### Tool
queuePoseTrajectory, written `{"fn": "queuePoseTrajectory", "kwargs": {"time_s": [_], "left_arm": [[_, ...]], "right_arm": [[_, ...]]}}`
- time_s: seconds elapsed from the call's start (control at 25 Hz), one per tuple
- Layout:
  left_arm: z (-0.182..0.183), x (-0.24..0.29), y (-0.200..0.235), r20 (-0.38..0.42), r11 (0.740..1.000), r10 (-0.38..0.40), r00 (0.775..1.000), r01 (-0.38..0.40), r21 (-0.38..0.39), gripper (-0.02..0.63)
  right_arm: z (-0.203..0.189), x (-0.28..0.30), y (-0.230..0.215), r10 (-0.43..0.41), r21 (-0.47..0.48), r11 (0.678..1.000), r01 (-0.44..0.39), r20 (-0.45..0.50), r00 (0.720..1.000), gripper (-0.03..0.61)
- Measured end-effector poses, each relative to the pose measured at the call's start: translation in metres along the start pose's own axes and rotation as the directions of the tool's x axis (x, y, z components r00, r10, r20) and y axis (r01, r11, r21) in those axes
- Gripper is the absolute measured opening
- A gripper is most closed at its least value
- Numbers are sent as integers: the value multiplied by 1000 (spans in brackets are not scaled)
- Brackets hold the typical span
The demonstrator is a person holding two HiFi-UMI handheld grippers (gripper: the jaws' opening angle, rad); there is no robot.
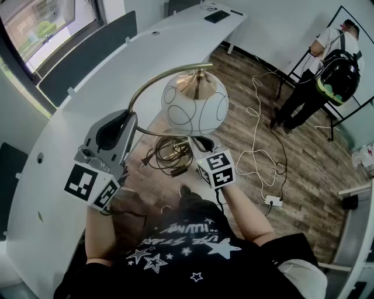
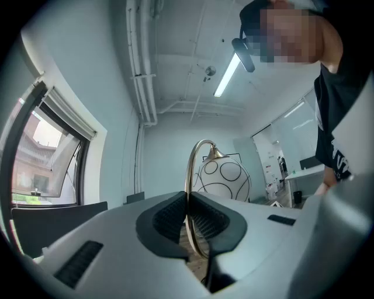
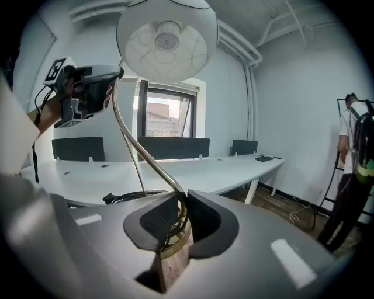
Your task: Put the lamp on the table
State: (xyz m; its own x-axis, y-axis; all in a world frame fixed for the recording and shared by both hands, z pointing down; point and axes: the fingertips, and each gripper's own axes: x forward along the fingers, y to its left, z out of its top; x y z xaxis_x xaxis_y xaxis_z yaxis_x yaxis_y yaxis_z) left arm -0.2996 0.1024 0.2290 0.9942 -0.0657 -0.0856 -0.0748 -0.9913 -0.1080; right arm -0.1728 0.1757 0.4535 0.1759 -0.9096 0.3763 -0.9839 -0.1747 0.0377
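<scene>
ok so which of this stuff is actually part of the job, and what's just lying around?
In the job: lamp, held by its brass stem in left tongs and right tongs; white table it goes on.
Lying about: white floor cable, power strip, keyboard on the table's far end, person with backpack.

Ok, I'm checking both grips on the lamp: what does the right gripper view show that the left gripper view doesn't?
Only the right gripper view: the right gripper shut on the stem just above the lamp's round base, the white table, the left gripper seen from outside, and a person with a backpack. Only the left gripper view: a ceiling strip light and the left jaws shut on the stem's arch. Both: the globe shade, the brass stem, the window.
</scene>
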Motion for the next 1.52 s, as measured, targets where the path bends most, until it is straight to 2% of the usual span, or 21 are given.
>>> {"fn": "queuePoseTrajectory", "kwargs": {"time_s": [0.56, 0.96, 1.2, 1.52], "left_arm": [[-1, 0, 0, -13, 1000, 11, 1000, -11, 0, 32], [-11, 6, 3, -33, 1000, -10, 999, 9, -30, 32], [-38, 11, 11, -40, 997, -26, 999, 23, -69, 32], [-46, 48, 26, -58, 999, 5, 998, -7, -33, 32]], "right_arm": [[-1, 2, 0, -2, 20, 1000, 2, 1, 1000, 46], [-11, 1, -2, -30, 48, 998, 32, -45, 999, 46], [-27, 14, -12, -68, 52, 996, 72, -61, 996, 48], [-26, 46, -37, -12, 33, 999, 14, -75, 997, 46]]}}
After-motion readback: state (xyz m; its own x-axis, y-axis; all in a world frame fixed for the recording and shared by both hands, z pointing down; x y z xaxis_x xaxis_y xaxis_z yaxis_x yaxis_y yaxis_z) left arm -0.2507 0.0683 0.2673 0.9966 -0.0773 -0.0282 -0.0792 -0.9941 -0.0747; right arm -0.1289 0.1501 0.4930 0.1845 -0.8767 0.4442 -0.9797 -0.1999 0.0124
